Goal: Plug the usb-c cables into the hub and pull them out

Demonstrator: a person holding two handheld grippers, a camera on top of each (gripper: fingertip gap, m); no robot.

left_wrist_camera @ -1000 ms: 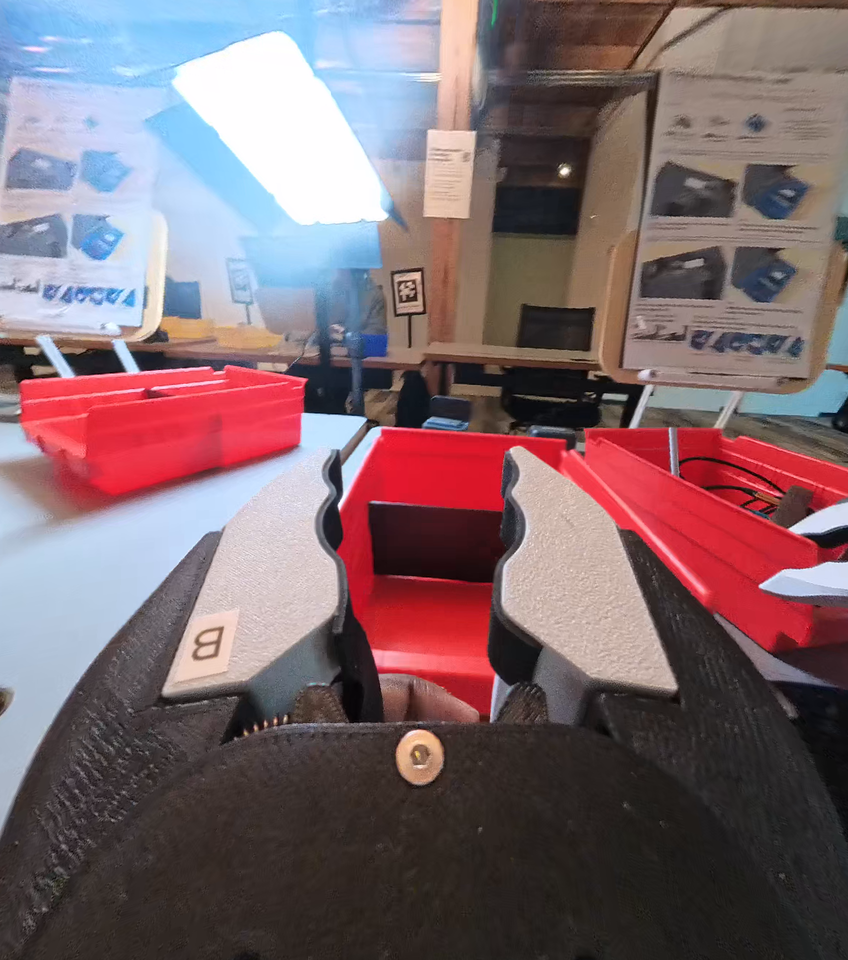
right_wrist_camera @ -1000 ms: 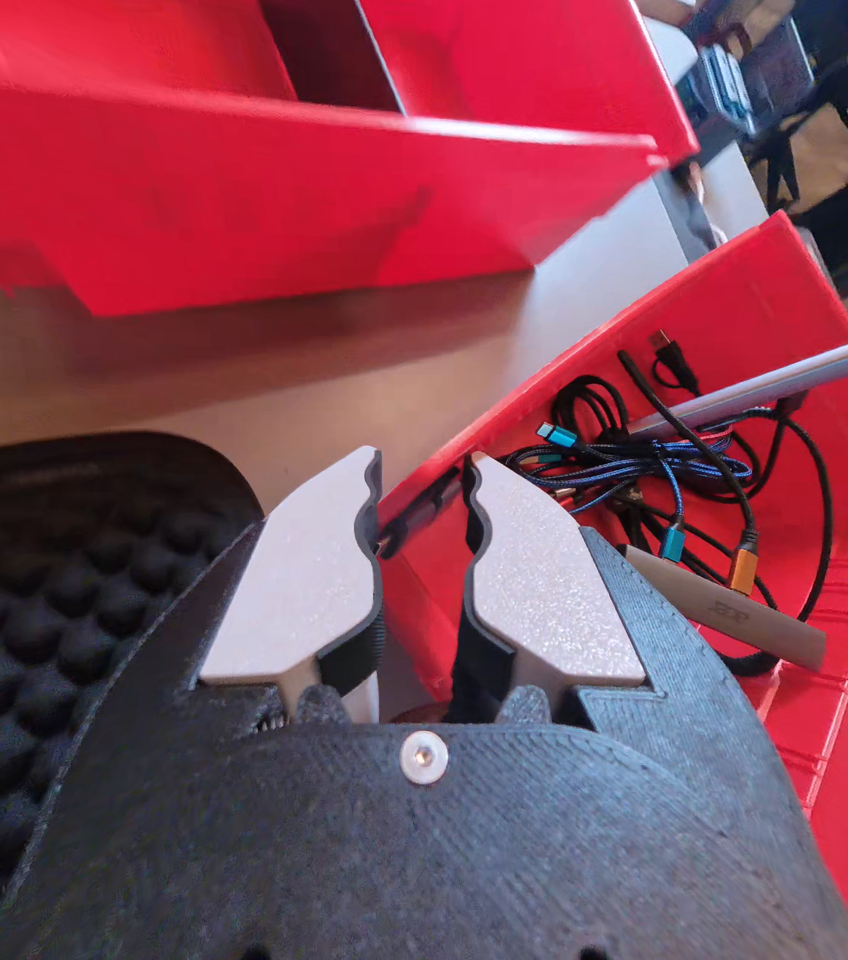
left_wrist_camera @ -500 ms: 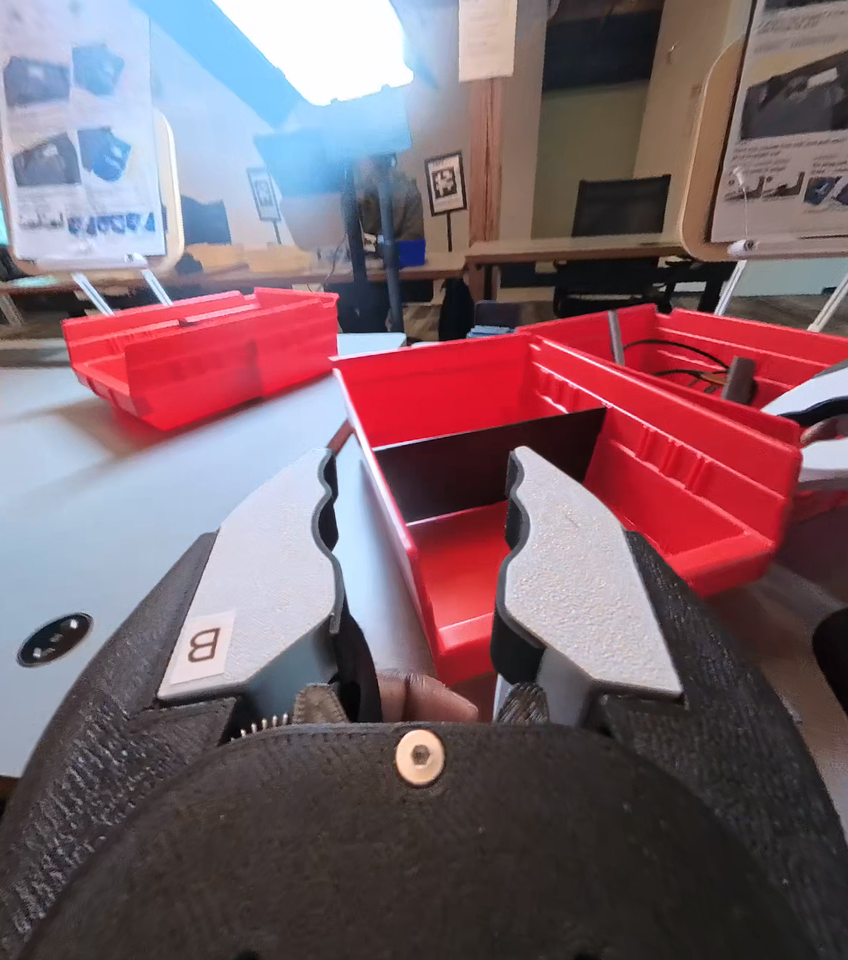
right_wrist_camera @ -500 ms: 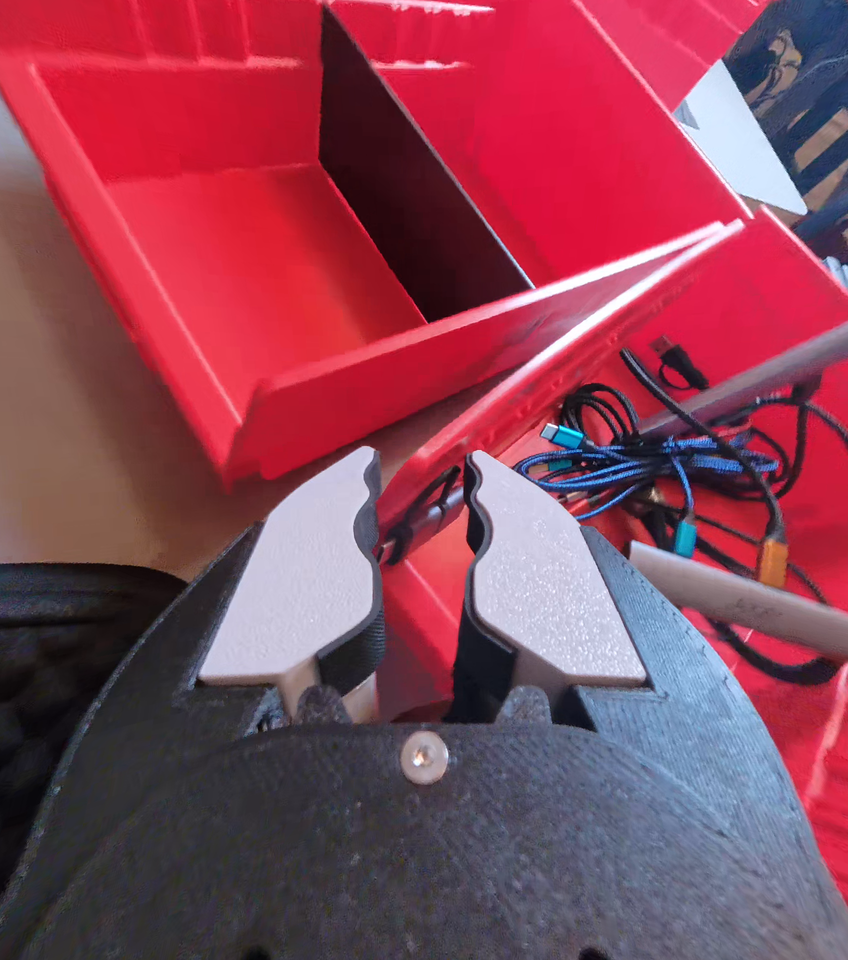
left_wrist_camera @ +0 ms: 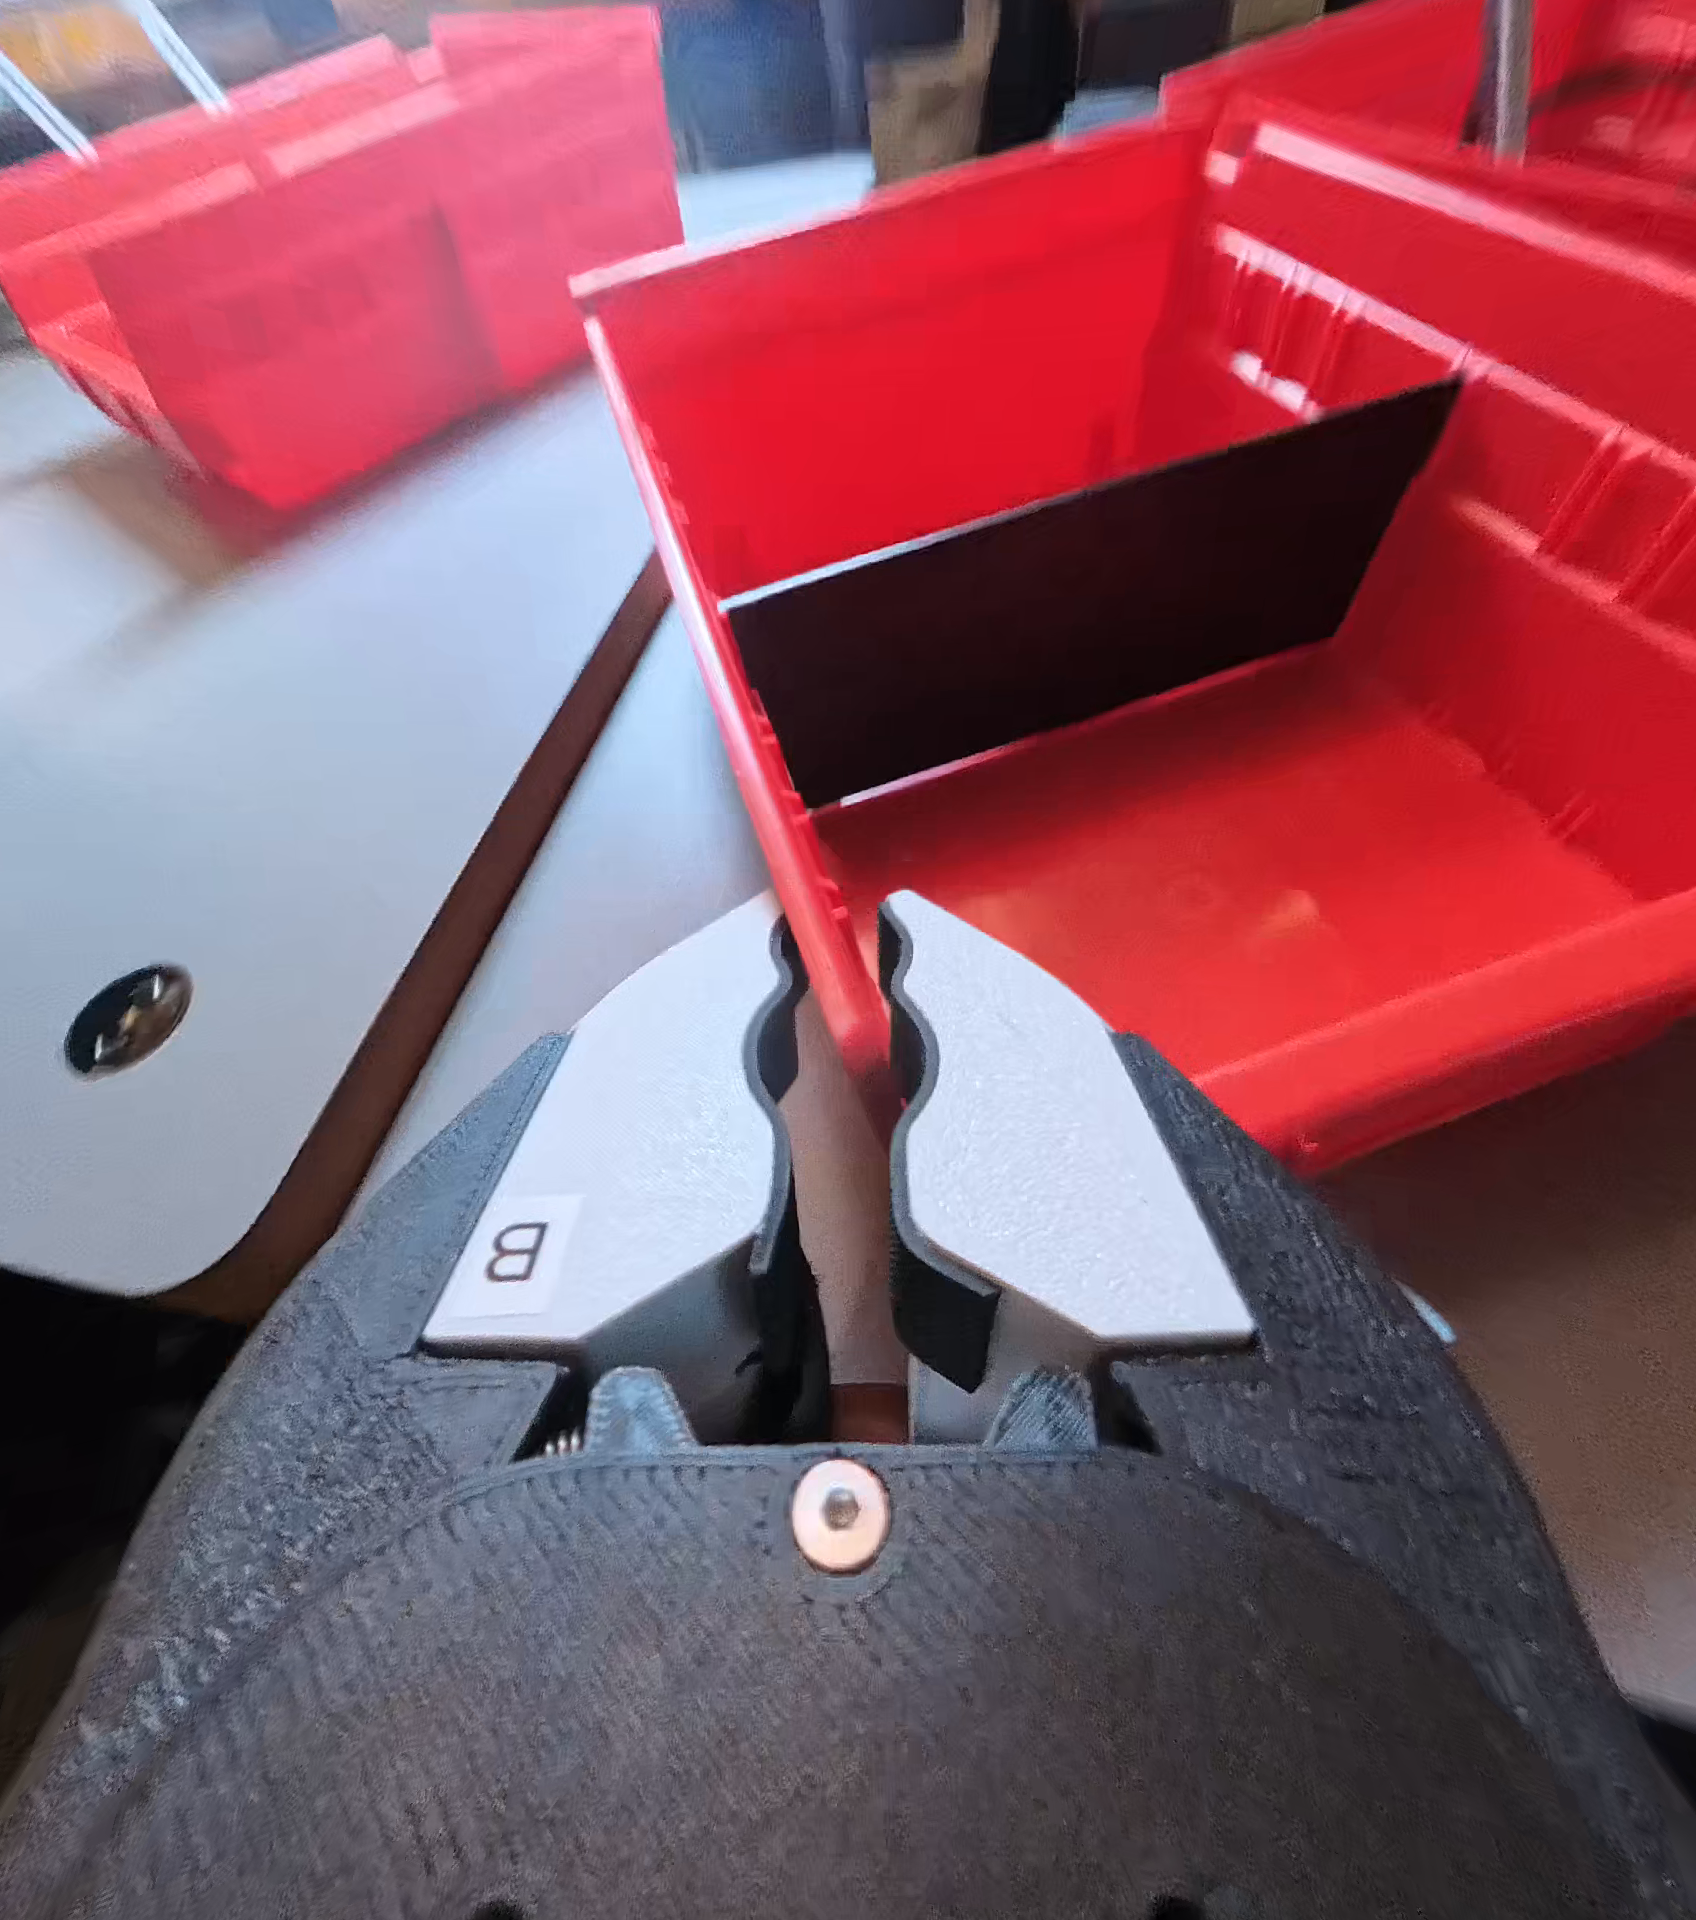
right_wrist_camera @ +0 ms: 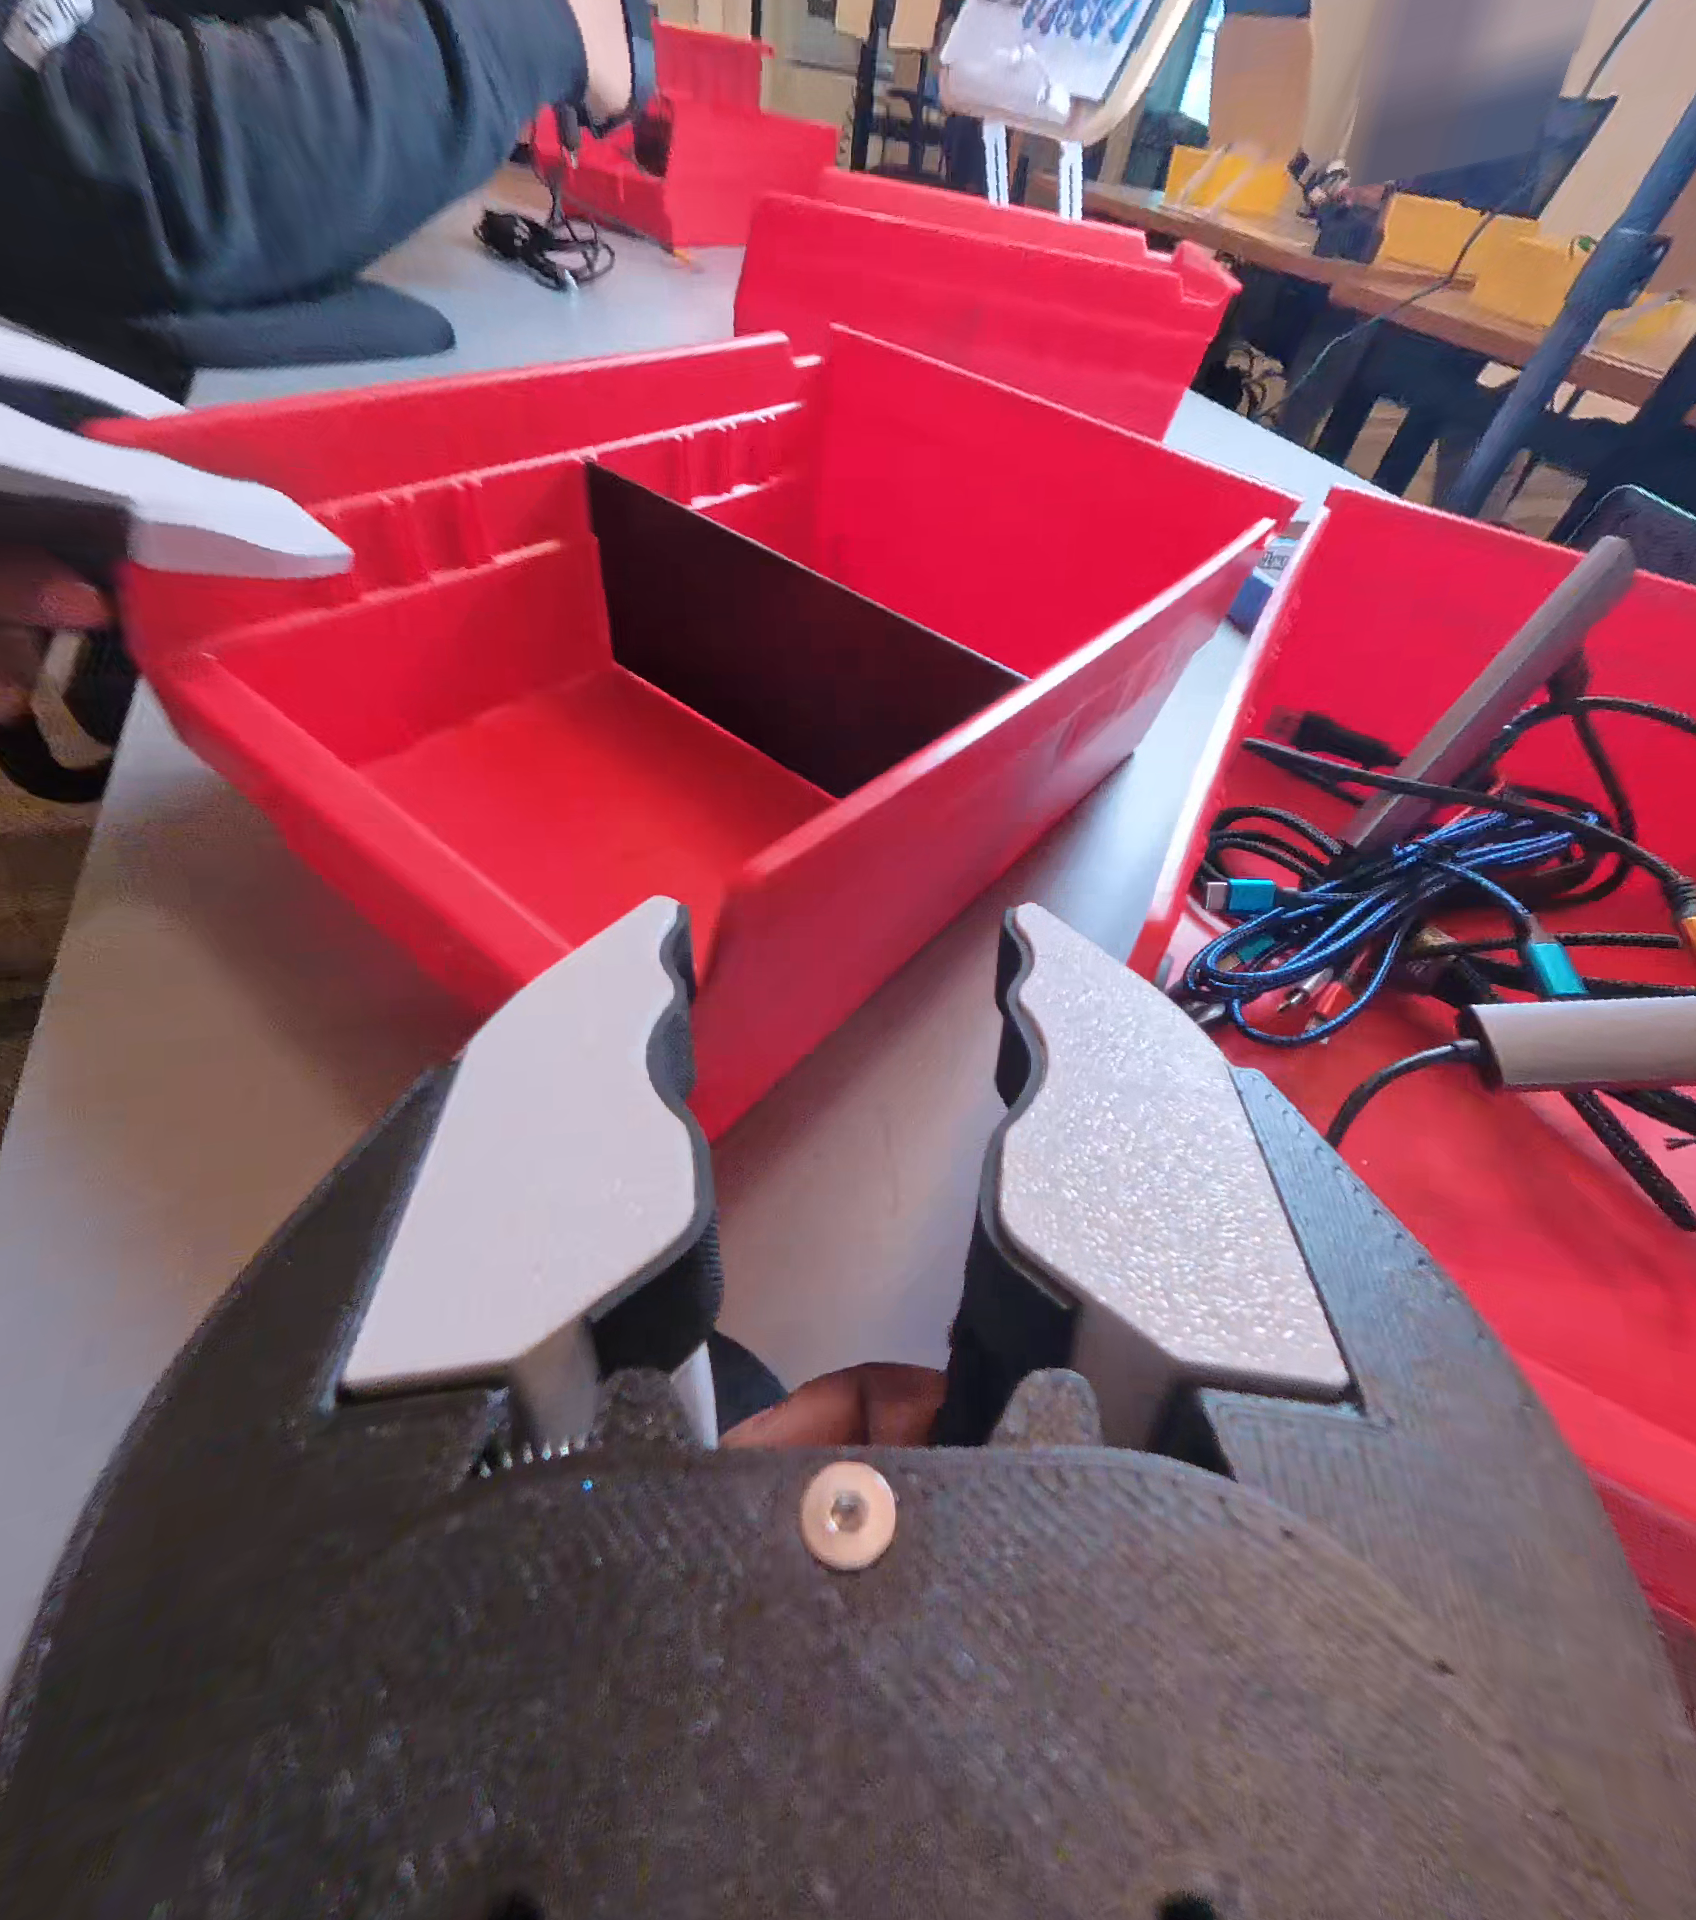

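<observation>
While the left gripper (left_wrist_camera: pixel 833 1023) is clenched on the empty bin's (left_wrist_camera: pixel 1239 935) rim, the right gripper (right_wrist_camera: pixel 844 1023) is released — cables (right_wrist_camera: pixel 1363 914) at 2 o'clock look floppy, so grab the stiff plug (right_wrist_camera: pixel 1239 894).

A grey table (right_wrist_camera: pixel 200 1039) holds several red plastic bins. The nearest red bin (right_wrist_camera: pixel 927 862) is split by a black divider (right_wrist_camera: pixel 792 665) standing upright across its middle. Just beside it on the right sits a second red bin (right_wrist_camera: pixel 1446 1299). Farther back, a third red bin (left_wrist_camera: pixel 324 281) rests on a neighbouring pale table (left_wrist_camera: pixel 148 727), which has a round metal fitting (left_wrist_camera: pixel 127 1018) set into its top. A person's dark sleeve (right_wrist_camera: pixel 200 135) crosses the upper left. Yellow bins (right_wrist_camera: pixel 1446 239) line a wooden bench in the blurred background
</observation>
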